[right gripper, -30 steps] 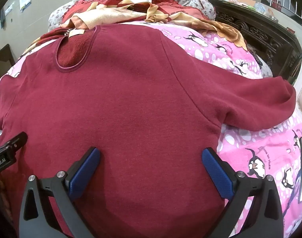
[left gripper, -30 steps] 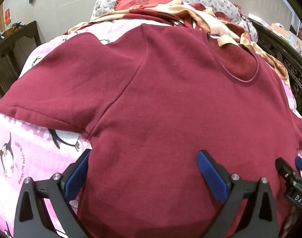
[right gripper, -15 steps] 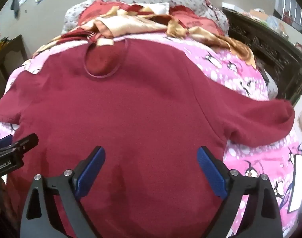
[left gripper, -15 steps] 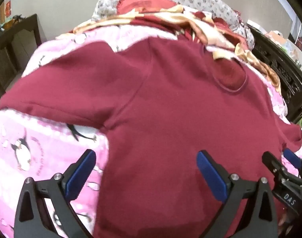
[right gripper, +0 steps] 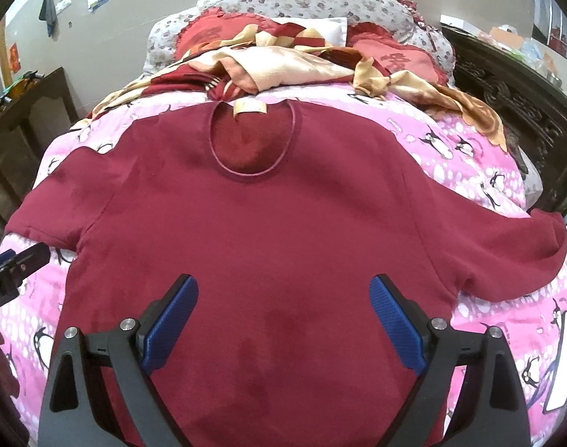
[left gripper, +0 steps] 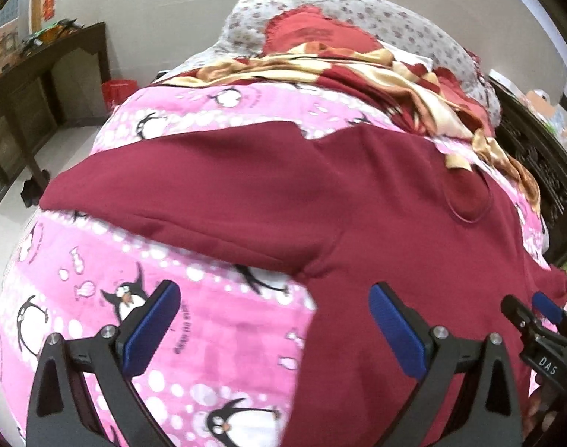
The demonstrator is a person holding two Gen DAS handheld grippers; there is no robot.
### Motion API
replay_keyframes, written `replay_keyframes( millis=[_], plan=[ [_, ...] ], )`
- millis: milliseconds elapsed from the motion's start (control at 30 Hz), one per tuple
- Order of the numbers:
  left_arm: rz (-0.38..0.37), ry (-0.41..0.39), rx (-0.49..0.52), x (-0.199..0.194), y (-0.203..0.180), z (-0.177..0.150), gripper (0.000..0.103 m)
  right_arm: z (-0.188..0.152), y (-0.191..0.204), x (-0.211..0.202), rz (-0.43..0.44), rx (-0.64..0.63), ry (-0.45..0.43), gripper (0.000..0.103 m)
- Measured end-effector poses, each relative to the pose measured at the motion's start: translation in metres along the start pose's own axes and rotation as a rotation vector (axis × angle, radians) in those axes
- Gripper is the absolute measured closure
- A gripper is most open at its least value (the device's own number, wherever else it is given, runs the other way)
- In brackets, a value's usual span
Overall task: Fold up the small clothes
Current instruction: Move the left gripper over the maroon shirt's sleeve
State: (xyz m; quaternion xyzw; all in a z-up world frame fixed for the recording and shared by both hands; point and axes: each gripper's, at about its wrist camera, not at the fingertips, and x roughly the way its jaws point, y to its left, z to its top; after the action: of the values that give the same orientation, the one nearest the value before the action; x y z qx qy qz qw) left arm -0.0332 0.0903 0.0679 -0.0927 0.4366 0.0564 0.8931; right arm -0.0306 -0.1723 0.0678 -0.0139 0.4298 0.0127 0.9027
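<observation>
Maroon sweatshirt [right gripper: 268, 231] flat, soft fleece, round neckline; pink penguin blanket [right gripper: 469, 164] beneath

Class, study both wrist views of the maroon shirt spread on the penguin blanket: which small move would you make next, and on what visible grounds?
Probably bring the left gripper forward to the left sleeve and close on it. The maroon shirt lies flat and unfolded, both grippers are open and empty, and this sleeve lies spread just ahead on the penguin blanket.

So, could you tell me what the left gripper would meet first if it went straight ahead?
Probably the shirt's left sleeve, lying across the pink penguin blanket; the open left gripper hangs above the blanket, though depth is unclear.
</observation>
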Motion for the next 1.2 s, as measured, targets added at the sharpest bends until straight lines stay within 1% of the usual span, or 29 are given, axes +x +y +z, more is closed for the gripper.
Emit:
replay_keyframes(
  millis=[167, 300, 433, 1200],
  plan=[
    [0.012, -0.011, -0.029, -0.003, 0.021, 0.004, 0.001, 0.003, 0.01, 0.0, 0.0, -0.021, -0.004, 0.006],
    [0.027, -0.013, -0.072, -0.004, 0.04, 0.009, 0.001, 0.004, 0.019, 0.004, 0.014, -0.036, 0.004, 0.006],
    [0.044, -0.015, -0.096, -0.003, 0.053, 0.012, 0.001, 0.003, 0.027, 0.008, 0.023, -0.053, 0.015, 0.01],
    [0.09, -0.014, -0.125, 0.005, 0.083, 0.026, 0.001, 0.006, 0.041, 0.018, 0.043, -0.057, 0.037, 0.01]
  ],
)
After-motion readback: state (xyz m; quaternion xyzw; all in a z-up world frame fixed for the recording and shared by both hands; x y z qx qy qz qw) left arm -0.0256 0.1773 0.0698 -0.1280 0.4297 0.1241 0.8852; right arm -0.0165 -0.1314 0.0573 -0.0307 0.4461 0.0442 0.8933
